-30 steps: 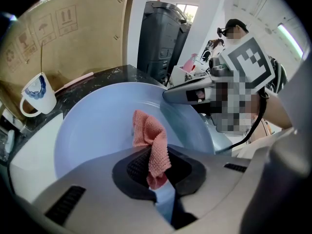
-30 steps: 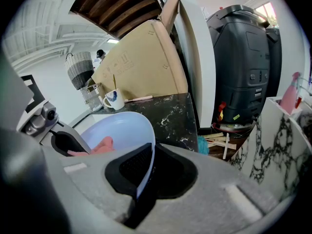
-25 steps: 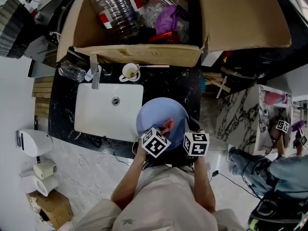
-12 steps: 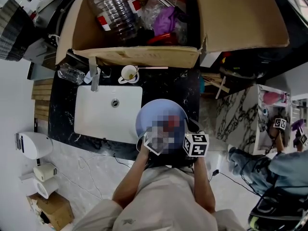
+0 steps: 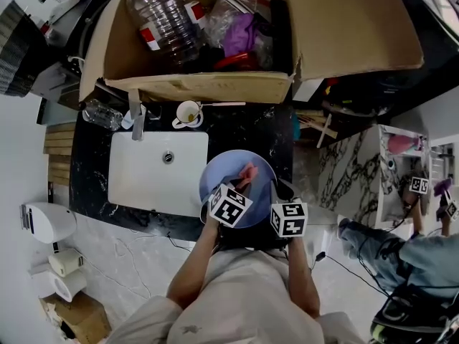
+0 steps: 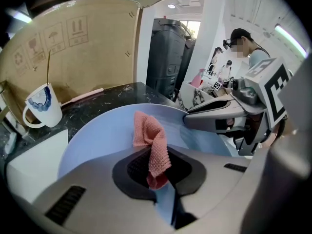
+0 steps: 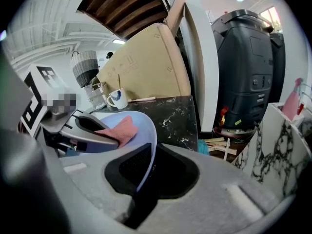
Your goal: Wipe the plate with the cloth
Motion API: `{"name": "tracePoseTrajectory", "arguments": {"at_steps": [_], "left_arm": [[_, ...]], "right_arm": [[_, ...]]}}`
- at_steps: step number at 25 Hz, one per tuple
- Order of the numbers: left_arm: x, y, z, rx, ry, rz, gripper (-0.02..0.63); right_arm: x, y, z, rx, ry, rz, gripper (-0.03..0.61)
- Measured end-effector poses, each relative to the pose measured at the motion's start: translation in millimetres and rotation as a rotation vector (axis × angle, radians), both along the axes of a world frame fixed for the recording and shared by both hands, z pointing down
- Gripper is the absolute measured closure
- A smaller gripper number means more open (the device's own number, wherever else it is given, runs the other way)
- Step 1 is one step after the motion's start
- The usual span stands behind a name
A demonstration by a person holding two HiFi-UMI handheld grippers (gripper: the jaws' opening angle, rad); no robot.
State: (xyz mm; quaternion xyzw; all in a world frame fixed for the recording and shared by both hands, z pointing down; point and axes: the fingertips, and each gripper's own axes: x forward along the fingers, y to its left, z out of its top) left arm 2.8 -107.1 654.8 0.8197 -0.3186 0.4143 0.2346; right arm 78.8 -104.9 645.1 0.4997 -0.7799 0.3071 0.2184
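A light blue plate [image 5: 224, 172] is held over the counter's front edge, beside the sink. My right gripper [image 5: 276, 194] is shut on its right rim; the rim [image 7: 146, 152] runs edge-on between the jaws in the right gripper view. My left gripper [image 5: 240, 186] is shut on a pink knitted cloth [image 5: 247, 172]. In the left gripper view the cloth [image 6: 152, 145] rises from the jaws and folds onto the plate's face [image 6: 100, 135]. The right gripper view shows the cloth [image 7: 122, 129] lying on the plate, with the left gripper [image 7: 80, 130] behind it.
A white sink [image 5: 154, 167] with a faucet [image 5: 135, 113] lies left of the plate in a black marble counter [image 5: 272, 131]. A mug [image 5: 188, 111] and a plastic bottle [image 5: 97, 113] stand behind it. An open cardboard box [image 5: 215, 84] of clutter fills the back. A person [image 5: 401, 256] sits at the right.
The left gripper has slid the cloth a little farther up the plate's face. The right gripper still holds the rim in about the same place.
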Motion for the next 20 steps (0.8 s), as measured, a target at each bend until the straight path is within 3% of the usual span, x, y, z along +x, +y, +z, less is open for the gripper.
{"name": "tracePoseTrajectory", "arguments": {"at_steps": [7, 20], "left_arm": [[-13.3, -8.2, -5.3, 0.049, -0.030, -0.031, 0.580], [-28.5, -21.5, -56.5, 0.270, 0.120, -0.050, 0.580]], "right_arm": [[3.4, 1.5, -4.8, 0.024, 0.042, -0.006, 0.540], [9.7, -0.9, -31.2, 0.138, 0.154, 0.027, 0.537]]}}
